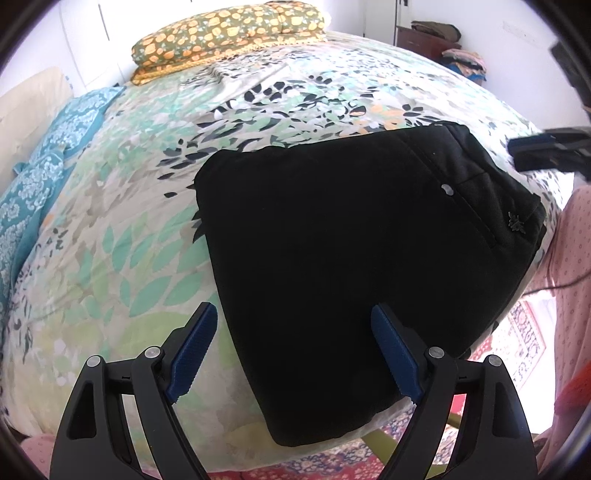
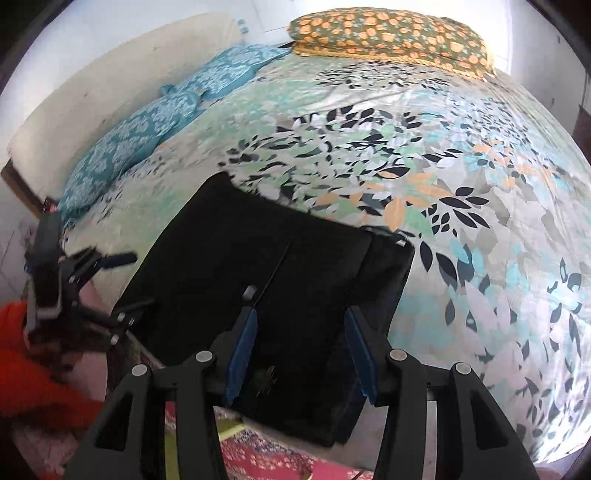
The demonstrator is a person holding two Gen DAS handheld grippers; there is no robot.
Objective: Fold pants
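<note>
The black pants (image 1: 351, 236) lie folded into a compact rectangle near the bed's front edge, pocket button and small emblem facing up. They also show in the right wrist view (image 2: 266, 273). My left gripper (image 1: 291, 314) is open and empty, hovering just above the pants' near corner. My right gripper (image 2: 299, 317) is open and empty above the waistband end. The right gripper also shows at the right edge of the left wrist view (image 1: 543, 151). The left gripper shows blurred at the left of the right wrist view (image 2: 92, 266).
The bed has a floral leaf-print sheet (image 1: 147, 229). A folded orange-flowered quilt (image 1: 229, 33) lies at the far end. Teal pillows (image 2: 147, 136) lie along the cream headboard (image 2: 92, 96). A red patterned rug (image 2: 266, 458) covers the floor below the bed edge.
</note>
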